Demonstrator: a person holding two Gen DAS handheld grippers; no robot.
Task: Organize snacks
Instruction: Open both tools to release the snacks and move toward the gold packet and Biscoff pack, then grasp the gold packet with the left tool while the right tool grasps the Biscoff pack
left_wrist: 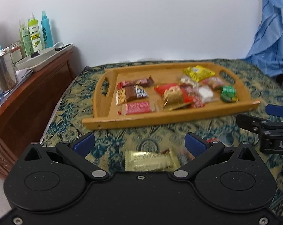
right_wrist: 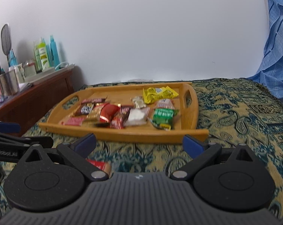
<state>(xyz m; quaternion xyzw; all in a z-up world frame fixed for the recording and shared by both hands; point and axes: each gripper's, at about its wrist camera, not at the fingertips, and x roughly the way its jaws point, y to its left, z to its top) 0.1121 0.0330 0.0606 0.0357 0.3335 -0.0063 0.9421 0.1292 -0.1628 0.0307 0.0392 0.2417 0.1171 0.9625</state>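
Observation:
A wooden tray (left_wrist: 141, 119) (right_wrist: 190, 131) with cut-out handles lies on a patterned cloth and holds several snack packets: a yellow bag (left_wrist: 198, 72) (right_wrist: 159, 92), a green packet (left_wrist: 228, 93) (right_wrist: 163, 116), a red packet (left_wrist: 176, 95) (right_wrist: 108, 113) and chocolate bars (left_wrist: 132, 92). My left gripper (left_wrist: 139, 143) is open above the cloth, with a gold-wrapped bar (left_wrist: 151, 160) lying just below and between its blue-padded fingers. My right gripper (right_wrist: 139, 143) is open near the tray's front edge. A red-and-tan packet (right_wrist: 100, 165) lies on the cloth under its left finger.
A wooden cabinet (left_wrist: 29, 97) (right_wrist: 38, 97) at the left carries spray bottles (left_wrist: 36, 33) (right_wrist: 45, 54), a metal pot (left_wrist: 2, 73) and a white dish (left_wrist: 38, 58). Blue fabric (left_wrist: 274, 30) (right_wrist: 278, 43) hangs at the right. A white wall stands behind.

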